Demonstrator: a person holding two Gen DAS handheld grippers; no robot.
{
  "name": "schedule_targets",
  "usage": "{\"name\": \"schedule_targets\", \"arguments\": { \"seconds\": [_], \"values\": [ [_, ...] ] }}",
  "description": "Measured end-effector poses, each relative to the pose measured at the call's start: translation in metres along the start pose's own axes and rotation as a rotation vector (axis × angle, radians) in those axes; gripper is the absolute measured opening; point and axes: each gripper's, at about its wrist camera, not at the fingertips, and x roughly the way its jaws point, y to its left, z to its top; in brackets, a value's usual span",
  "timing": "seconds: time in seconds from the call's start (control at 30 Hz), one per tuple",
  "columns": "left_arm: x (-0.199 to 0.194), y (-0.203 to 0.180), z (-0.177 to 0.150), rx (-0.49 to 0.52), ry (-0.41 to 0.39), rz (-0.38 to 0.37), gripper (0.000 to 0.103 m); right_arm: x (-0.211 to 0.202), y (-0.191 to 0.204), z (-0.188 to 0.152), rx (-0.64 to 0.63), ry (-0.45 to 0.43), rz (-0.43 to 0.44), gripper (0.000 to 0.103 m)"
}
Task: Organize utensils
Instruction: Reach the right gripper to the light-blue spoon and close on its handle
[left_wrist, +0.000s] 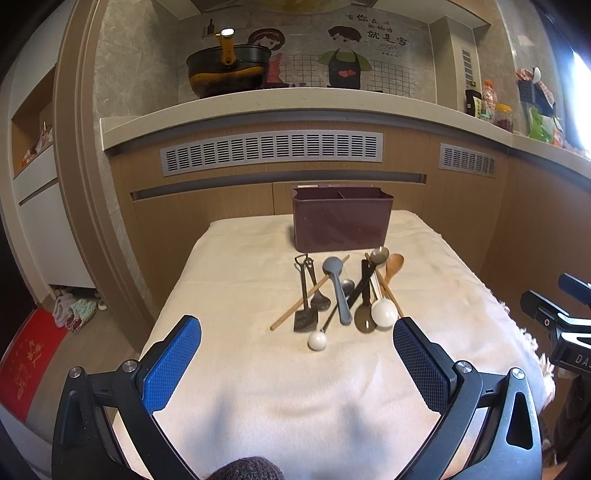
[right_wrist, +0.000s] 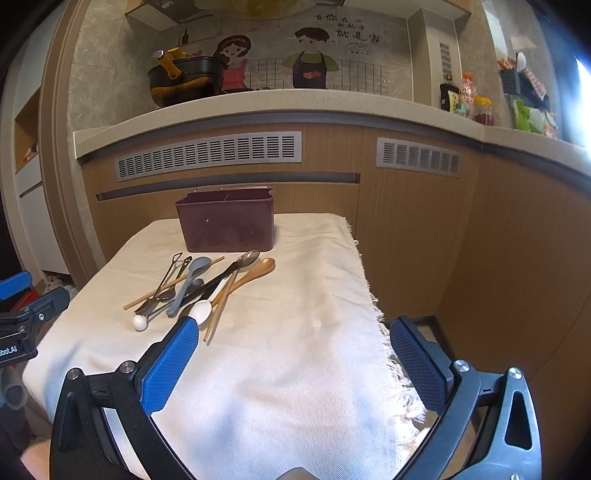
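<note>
The utensils lie in a loose, crossed heap on the cream cloth covering my bench, just in front of the dark maroon holder that stands upright at the far edge. Among them I see a wooden spoon, a grey spoon and white-headed ladles. My left gripper hangs near the heap, fingers spread wide and holding nothing. My right gripper sits over bare cloth to the side, fingers likewise wide apart and empty.

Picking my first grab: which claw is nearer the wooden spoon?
Right, probably. The wooden spoon lies just ahead-left of the right claw; from the left claw it sits farther ahead, toward the right.
</note>
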Motion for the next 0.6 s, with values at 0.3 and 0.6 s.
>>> {"name": "schedule_targets", "arguments": {
  "seconds": [0.3,0.6],
  "values": [
    [0.060,0.016,0.037,-0.030,0.044,-0.005,0.103,0.059,0.006,0.023,-0.043,0.080,-0.032,0.103],
    [0.118,0.033,0.056,-0.070,0.068,-0.020,0.103,0.129,0.017,0.042,-0.086,0.176,-0.013,0.103]
  ]
}}
